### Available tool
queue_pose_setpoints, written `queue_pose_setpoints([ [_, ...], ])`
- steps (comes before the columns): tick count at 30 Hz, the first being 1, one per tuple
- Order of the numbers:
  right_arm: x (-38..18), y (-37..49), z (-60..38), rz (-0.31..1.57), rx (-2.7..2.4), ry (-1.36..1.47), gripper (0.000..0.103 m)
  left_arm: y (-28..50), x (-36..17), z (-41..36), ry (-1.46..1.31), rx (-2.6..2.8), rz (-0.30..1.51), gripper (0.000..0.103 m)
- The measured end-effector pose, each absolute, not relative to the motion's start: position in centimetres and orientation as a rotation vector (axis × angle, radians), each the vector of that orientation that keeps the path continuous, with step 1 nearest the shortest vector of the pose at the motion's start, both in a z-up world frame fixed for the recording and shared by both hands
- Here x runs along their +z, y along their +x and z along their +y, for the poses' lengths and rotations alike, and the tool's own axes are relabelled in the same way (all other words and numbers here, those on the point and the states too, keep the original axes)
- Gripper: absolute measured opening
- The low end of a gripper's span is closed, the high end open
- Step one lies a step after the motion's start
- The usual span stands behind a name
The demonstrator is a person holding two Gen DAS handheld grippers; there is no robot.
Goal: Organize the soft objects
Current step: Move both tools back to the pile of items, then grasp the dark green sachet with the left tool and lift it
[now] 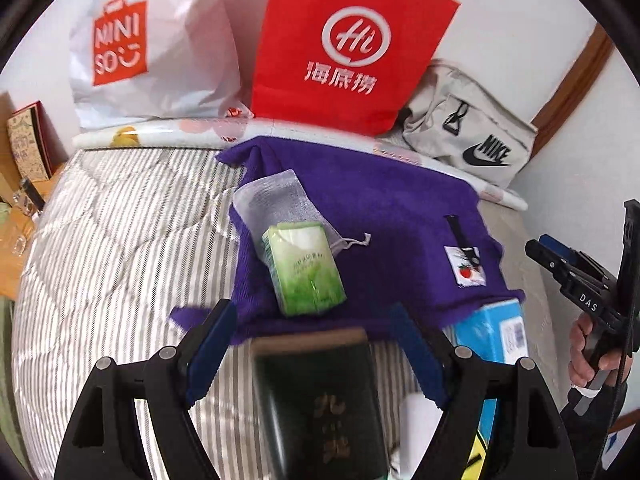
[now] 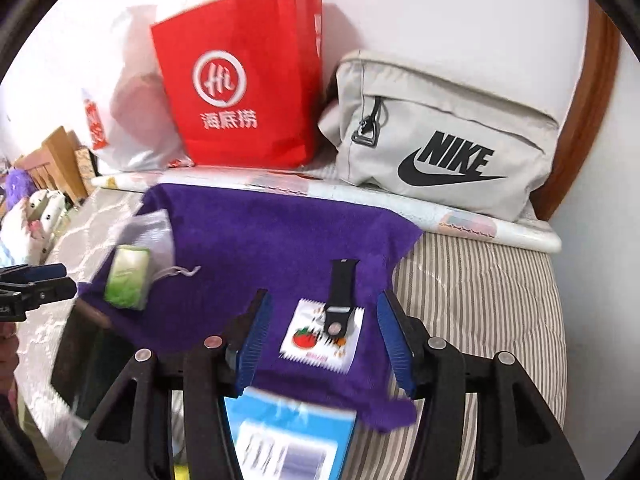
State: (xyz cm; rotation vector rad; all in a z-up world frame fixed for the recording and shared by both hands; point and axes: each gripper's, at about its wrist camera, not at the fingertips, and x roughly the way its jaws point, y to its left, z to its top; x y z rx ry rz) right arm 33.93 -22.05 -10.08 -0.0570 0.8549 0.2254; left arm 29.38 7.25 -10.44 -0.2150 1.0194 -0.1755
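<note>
A purple cloth [image 1: 384, 216] lies spread on the striped bed; it also shows in the right wrist view [image 2: 256, 240]. On it rest a green tissue pack [image 1: 304, 268] over a mesh drawstring pouch [image 1: 276, 196], a small white tomato-print sachet [image 2: 322, 334] and a black strap [image 2: 340, 296]. My left gripper [image 1: 316, 344] is open and empty above a dark green box [image 1: 320, 404] at the cloth's near edge. My right gripper [image 2: 324, 332] is open and empty, its fingers on either side of the sachet and strap, above them.
A white Miniso bag [image 1: 148, 52], a red paper bag [image 1: 344, 44] and a grey Nike bag [image 2: 444, 140] stand along the wall behind the cloth. A blue box [image 2: 288, 436] lies at the cloth's near right corner. Plush toys [image 2: 28, 216] sit at the far left.
</note>
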Motion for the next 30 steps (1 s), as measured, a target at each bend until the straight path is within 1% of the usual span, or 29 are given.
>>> queue_pose_setpoints([
  [2, -9.4, 32.2, -22.1, 0.837, 0.229, -0.05, 0.057, 27.7, -9.8, 7.4, -0.217, -0.182, 0.997, 0.079],
  [5, -8.9, 29.6, -22.2, 0.8, 0.225, -0.038, 0.062, 25.4, -9.4, 7.4, -0.222, -0.202, 0.99, 0.079],
  [10, -8.9, 25.2, -22.0, 0.824, 0.277, -0.019, 0.062, 21.6, -10.2, 6.8, -0.239, -0.241, 1.015, 0.079],
  [14, -8.9, 20.8, -21.0, 0.794, 0.293, -0.066, 0.062, 18.6, -11.4, 6.0, -0.244, -0.268, 1.029, 0.079],
  [19, -9.8, 16.9, -20.0, 0.79, 0.319, -0.094, 0.062, 15.3, -13.1, 4.4, -0.136, -0.184, 1.021, 0.079],
  [22, -10.6, 14.9, -19.9, 0.79, 0.329, -0.077, 0.062, 13.6, -14.7, 3.8, -0.133, -0.178, 1.047, 0.079],
  [27, -11.8, 12.4, -19.9, 0.822, 0.347, -0.019, 0.062, 12.7, -16.8, 3.0, -0.19, -0.174, 1.08, 0.079],
  [30, -11.9, 11.0, -19.8, 0.802, 0.342, -0.003, 0.062, 12.6, -17.9, 2.5, -0.208, -0.153, 1.095, 0.079],
])
